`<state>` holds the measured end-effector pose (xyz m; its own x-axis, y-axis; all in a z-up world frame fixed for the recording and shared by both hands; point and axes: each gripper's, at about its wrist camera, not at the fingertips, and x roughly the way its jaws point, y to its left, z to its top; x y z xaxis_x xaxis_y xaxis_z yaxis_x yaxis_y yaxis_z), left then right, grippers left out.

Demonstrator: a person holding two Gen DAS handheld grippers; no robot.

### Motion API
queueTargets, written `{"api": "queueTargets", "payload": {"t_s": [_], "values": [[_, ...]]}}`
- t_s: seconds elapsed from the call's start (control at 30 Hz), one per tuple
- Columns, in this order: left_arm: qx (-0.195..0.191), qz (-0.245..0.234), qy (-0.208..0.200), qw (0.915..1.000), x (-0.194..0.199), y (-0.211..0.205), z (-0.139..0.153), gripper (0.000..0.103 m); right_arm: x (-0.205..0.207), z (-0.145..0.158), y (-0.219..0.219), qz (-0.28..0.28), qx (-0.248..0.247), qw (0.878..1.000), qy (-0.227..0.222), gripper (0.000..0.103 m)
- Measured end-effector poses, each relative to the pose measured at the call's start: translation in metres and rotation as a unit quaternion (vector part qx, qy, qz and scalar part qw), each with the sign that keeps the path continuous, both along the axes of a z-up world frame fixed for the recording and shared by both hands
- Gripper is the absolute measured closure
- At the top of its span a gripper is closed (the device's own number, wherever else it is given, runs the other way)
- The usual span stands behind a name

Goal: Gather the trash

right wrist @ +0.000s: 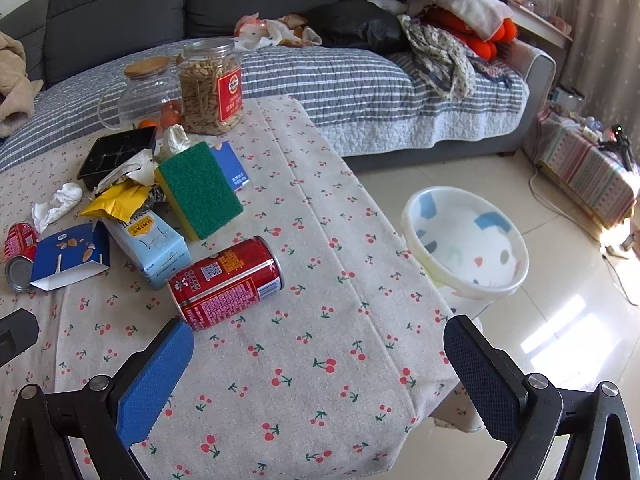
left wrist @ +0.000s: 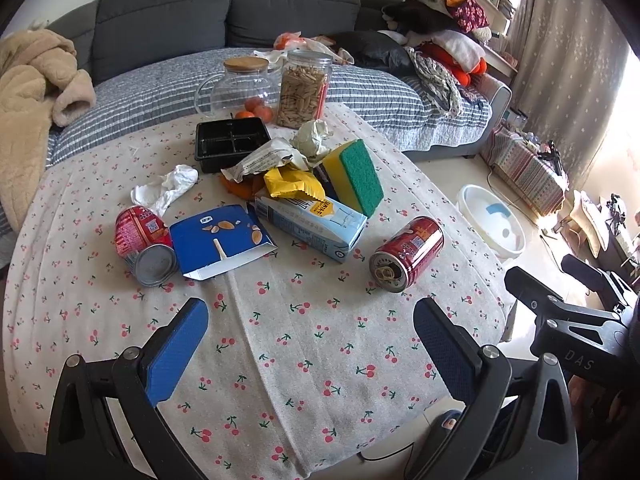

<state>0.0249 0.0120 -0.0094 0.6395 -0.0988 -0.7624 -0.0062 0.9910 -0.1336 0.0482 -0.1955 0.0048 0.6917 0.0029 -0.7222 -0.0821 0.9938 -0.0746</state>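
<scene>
Trash lies on the cherry-print tablecloth (left wrist: 312, 344): a red can (left wrist: 408, 254) on its side, seen close in the right wrist view (right wrist: 226, 282), a second red can (left wrist: 144, 246), a blue snack box (left wrist: 222, 242), a light blue milk carton (left wrist: 316, 226), a yellow wrapper (left wrist: 292, 184), crumpled tissues (left wrist: 166, 190) and a black tray (left wrist: 230, 142). A white bin (right wrist: 466, 242) stands on the floor right of the table. My left gripper (left wrist: 312, 344) is open and empty above the table's near part. My right gripper (right wrist: 320, 376) is open and empty, just short of the near can.
A green-yellow sponge (left wrist: 354, 176) leans on the trash pile. A jar of snacks (left wrist: 304, 90), a glass jug (left wrist: 236, 86) and oranges (left wrist: 256, 110) stand at the far edge. A grey sofa (left wrist: 224, 8) with clothes lies behind. The table edge (right wrist: 400, 240) drops to tiled floor.
</scene>
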Motion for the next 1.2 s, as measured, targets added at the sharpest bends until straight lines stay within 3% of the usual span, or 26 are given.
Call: {"api": "queueTargets", "payload": {"t_s": [0.7,0.9,0.97,1.07,1.2], "values": [[-0.007,0.014,0.017,0.9997,0.008,0.015,0.001,0.0,0.004,-0.003,0.012,0.005,-0.041,0.999,-0.008,0.0],[-0.011,0.041,-0.001,0.9991,0.015,0.04,0.026,0.0,0.013,0.001,0.014,0.021,-0.006,1.0,0.005,0.0],[-0.017,0.05,-0.008,0.9986,0.019,0.049,0.036,0.0,0.018,0.007,0.01,0.026,0.026,0.999,0.015,0.0],[-0.015,0.06,-0.019,0.9979,0.025,0.059,0.052,0.0,0.022,0.025,0.006,0.042,0.065,0.997,0.001,0.0],[-0.005,0.067,-0.018,0.9976,0.052,0.074,0.073,0.0,0.035,0.062,0.014,0.082,0.075,0.994,-0.018,0.0]]}}
